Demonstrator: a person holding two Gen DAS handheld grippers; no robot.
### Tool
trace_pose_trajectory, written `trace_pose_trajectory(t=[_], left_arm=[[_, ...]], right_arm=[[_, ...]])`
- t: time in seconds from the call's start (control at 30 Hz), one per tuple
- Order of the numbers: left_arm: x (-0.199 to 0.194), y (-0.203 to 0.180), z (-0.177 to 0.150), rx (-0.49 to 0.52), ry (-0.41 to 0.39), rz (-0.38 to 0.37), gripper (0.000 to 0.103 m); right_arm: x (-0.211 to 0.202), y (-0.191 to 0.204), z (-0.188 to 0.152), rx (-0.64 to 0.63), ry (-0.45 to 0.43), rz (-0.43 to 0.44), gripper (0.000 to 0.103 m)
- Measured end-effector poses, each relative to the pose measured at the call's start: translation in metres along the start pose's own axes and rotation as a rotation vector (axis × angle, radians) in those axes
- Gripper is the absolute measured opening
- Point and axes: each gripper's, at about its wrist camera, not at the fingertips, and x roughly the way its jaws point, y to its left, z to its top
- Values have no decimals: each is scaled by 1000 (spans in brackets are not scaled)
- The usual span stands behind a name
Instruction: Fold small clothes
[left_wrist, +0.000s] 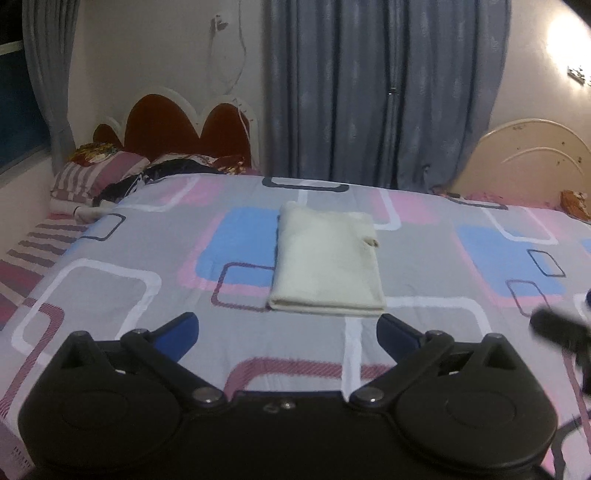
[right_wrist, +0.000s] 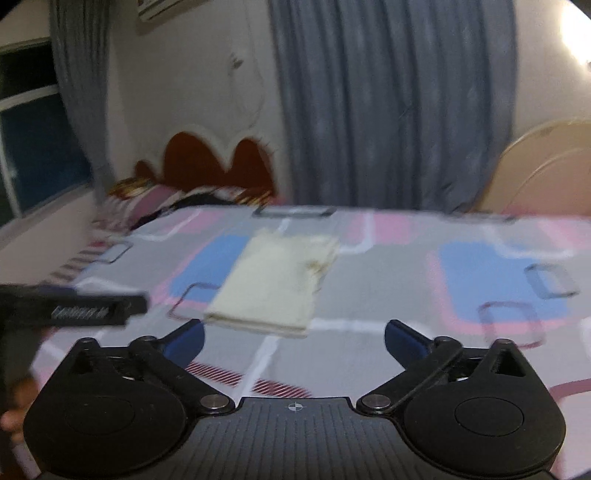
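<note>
I see the cream-white cloth, folded into a flat rectangle (left_wrist: 327, 260), lying on the bedsheet of grey, pink and blue squares (left_wrist: 110, 291), just ahead of both tools and touched by neither; my left gripper (left_wrist: 288, 332) stands with its blue-padded jaws spread wide and nothing between them; my right gripper (right_wrist: 294, 341) is likewise wide apart and empty; the fold looks finished — so the risks now are small ones; the near edge shows stacked layers, and a low sweep of either jaw over it could catch the top layer and flip it open; one far corner looks puckered around a small dark mark, which I judge may spring loose if the soft sheet is dragged; the right-wrist view is blurred, so finer detail escapes me.
</note>
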Motion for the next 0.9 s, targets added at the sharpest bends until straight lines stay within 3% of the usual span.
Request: trace_pose_trajectory(t=[0.13, 0.57, 0.9], left_arm=[[-25, -4, -11, 3, -13, 10, 102], [-66, -4, -29, -1, -12, -7, 103], [-80, 0, -32, -18, -40, 14, 103]], right_arm=[[-27, 4, -4, -3, -49, -71, 103], [-73, 7, -21, 11, -82, -59, 103], [-80, 10, -23, 11, -97, -53, 103]])
